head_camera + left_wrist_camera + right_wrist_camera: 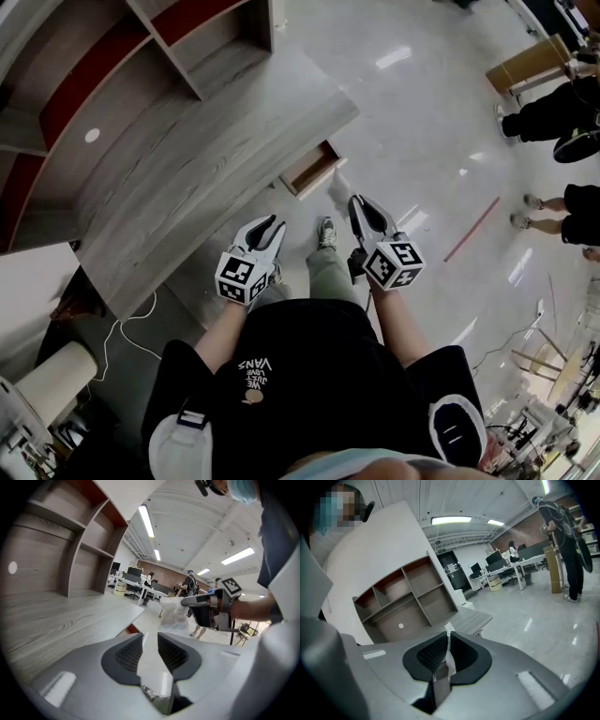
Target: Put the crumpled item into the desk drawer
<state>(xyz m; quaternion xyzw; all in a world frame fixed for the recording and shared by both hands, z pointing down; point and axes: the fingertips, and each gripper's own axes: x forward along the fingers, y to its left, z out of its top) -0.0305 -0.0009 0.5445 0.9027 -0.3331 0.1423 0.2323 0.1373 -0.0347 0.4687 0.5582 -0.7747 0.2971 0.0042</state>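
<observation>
A white crumpled item (337, 186) hangs from my right gripper (357, 202), which is shut on it just right of the open drawer (307, 171) at the grey wood desk's (187, 178) corner. In the right gripper view a thin fold of the item (449, 658) is pinched between the jaws of the right gripper (448, 637), with the desk (471, 618) beyond. My left gripper (271, 226) hovers lower left of the drawer, open and holding nothing. The left gripper view shows the left gripper (150, 637) with a bare gap, and past it the item (174, 613) and the drawer (132, 629).
A shelf unit (112, 56) stands on the desk's back. People (562, 112) stand at the right by a wooden board (530, 61). A red strip (472, 228) lies on the glossy floor. A white cable (131, 328) runs beside the desk's near end.
</observation>
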